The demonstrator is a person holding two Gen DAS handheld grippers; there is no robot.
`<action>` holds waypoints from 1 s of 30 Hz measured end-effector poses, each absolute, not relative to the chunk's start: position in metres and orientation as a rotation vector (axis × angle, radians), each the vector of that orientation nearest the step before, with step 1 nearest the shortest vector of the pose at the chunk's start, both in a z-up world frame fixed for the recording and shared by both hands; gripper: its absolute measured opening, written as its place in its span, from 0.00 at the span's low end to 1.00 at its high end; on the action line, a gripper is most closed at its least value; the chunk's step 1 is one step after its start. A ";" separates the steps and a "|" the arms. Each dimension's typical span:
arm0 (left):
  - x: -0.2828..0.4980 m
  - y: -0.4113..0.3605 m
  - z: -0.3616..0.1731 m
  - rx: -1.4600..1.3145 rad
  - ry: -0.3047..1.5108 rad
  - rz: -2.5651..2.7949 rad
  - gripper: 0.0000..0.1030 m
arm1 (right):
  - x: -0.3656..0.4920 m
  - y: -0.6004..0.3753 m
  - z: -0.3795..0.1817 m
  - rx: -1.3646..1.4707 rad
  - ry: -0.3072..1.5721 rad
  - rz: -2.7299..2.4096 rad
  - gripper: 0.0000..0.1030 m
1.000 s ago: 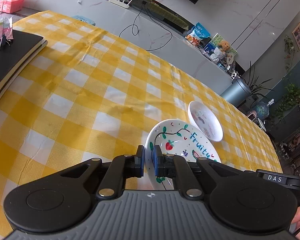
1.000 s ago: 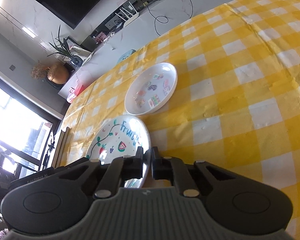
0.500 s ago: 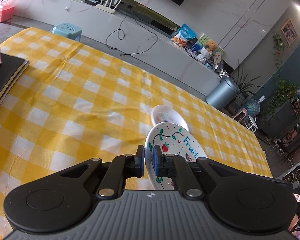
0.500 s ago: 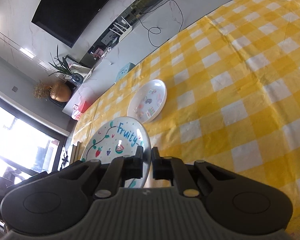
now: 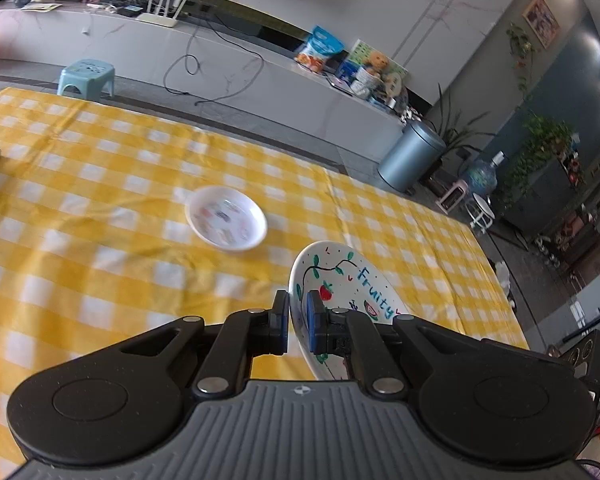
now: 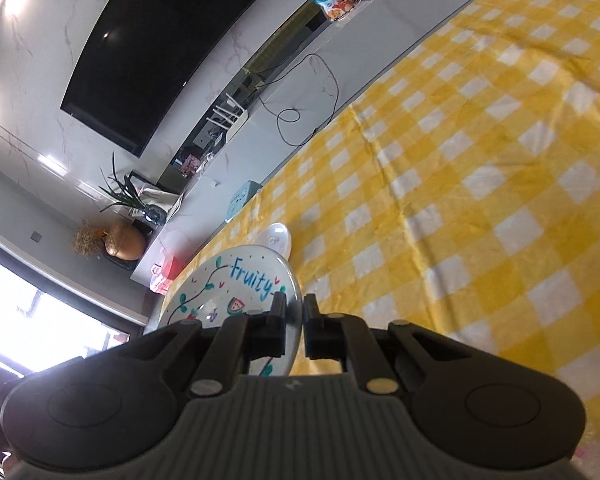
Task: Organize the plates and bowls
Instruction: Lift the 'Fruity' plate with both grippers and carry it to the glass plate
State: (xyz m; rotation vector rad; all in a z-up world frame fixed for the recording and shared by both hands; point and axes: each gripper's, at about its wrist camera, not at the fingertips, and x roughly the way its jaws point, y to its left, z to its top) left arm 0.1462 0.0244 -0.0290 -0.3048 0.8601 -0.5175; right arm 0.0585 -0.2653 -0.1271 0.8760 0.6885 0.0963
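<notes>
A: Left tongs [image 5: 298, 322] clamped on the near rim of the "Fruity" plate [image 5: 352, 280], blue pads either side of the edge. Right tongs [image 6: 295, 322] pinch the same plate [image 6: 236, 286] at its opposite rim. Both narrow, both loaded.

B: Where's the plate relative to the bench?

A: Off it. Held in the air between the two tongs, above the yellow checked bench [image 5: 100, 208], tilted, printed face up. Nothing under it that I can see.

B: And the other dish?

A: Small white bowl [image 5: 226, 218] with little printed pictures sits flat on the cloth, well apart from the plate in the left wrist view. In the right wrist view only a sliver of the bowl [image 6: 277, 236] shows past the plate's far edge.

B: Progress?

A: My read: mid-carry. Pickup is done; placement isn't. Nothing is stacked yet. Likely remaining: bring plate and bowl together, or move both to a storage spot. No rack or shelf visible, so I can't say which.

B: Hand pose?

A: Both grippers angled downward toward the bench, facing each other across the plate. Right view is rolled hard, the room leans. Left view is closer to level. The hands themselves are out of frame.

B: Risk?

A: Thin rim grips on glazed ware. If the two hands drift apart, it could slip.
</notes>
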 end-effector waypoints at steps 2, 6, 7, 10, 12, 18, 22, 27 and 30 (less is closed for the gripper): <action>0.135 0.011 -0.032 -0.304 0.873 -0.531 0.09 | 0.044 -0.279 -0.128 0.886 0.682 0.074 0.06; 0.118 -0.015 -0.040 -0.309 0.897 -0.559 0.09 | 0.012 -0.306 -0.130 0.905 0.662 0.014 0.05; 0.114 -0.022 -0.043 -0.304 0.902 -0.566 0.09 | 0.004 -0.312 -0.130 0.910 0.658 -0.001 0.05; 0.100 -0.037 -0.051 -0.308 0.922 -0.584 0.09 | -0.018 -0.329 -0.134 0.922 0.650 -0.043 0.05; 0.092 -0.045 -0.058 -0.320 0.935 -0.588 0.09 | -0.031 -0.339 -0.138 0.931 0.646 -0.066 0.05; 0.069 -0.056 -0.080 -0.320 0.975 -0.563 0.09 | -0.059 -0.353 -0.146 0.935 0.641 -0.105 0.05; 0.059 -0.053 -0.093 -0.349 1.003 -0.528 0.10 | -0.065 -0.349 -0.151 0.916 0.652 -0.102 0.04; 0.045 -0.052 -0.096 -0.324 1.002 -0.490 0.10 | -0.067 -0.342 -0.160 0.880 0.681 -0.101 0.05; 0.038 -0.054 -0.095 -0.289 0.983 -0.475 0.10 | -0.070 -0.340 -0.166 0.871 0.699 -0.097 0.05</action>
